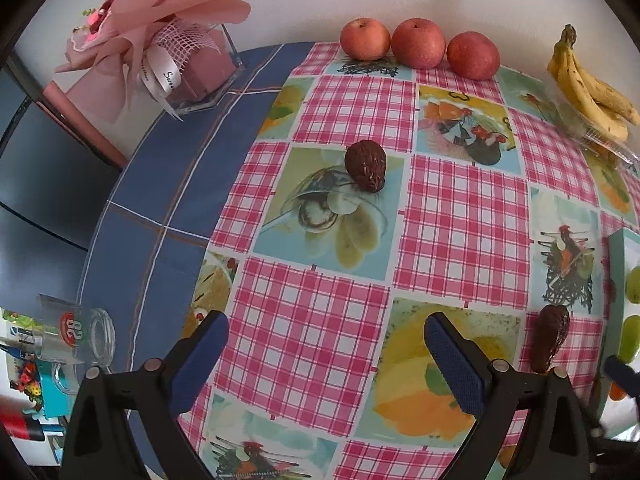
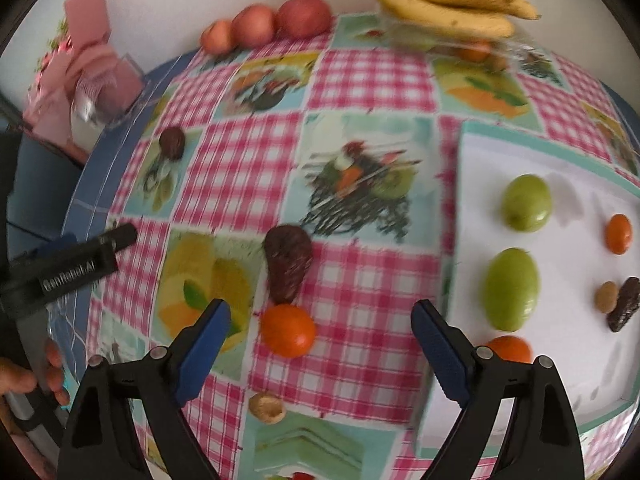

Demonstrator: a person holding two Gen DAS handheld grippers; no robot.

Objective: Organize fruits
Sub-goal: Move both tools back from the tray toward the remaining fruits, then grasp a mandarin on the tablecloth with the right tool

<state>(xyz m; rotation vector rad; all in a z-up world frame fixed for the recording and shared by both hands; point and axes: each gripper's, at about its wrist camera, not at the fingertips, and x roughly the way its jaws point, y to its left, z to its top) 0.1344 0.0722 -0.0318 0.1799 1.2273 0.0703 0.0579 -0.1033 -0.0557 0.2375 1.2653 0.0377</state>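
Fruits lie scattered over a desk (image 2: 372, 76) covered in a pink checked cloth. Near the front edge, just ahead of the right tool (image 2: 320, 340), sits a small orange (image 2: 287, 330), touching or nearly touching a dark brown, rough-skinned fruit (image 2: 288, 268) behind it. A small tan nut-like piece (image 2: 267, 409) lies closer still to the front edge. The orange looks light, round and firm, likely to roll, so a hold across its widest middle seems best. The dark fruit looks ridged and stiffer, easier to take across its narrow width.

On the right side stands a white tray (image 2: 568, 364) that already holds two green fruits (image 2: 526, 203), small oranges and another dark piece. Along the far edge by the wall rest three apples (image 1: 418, 43) and a bunch of bananas (image 1: 592, 88).

The right tool hovers low, fingers spread wide, holding nothing. The left tool (image 1: 326, 356) also gapes empty above the cloth, aimed toward a second dark fruit (image 1: 365, 165) mid-desk.
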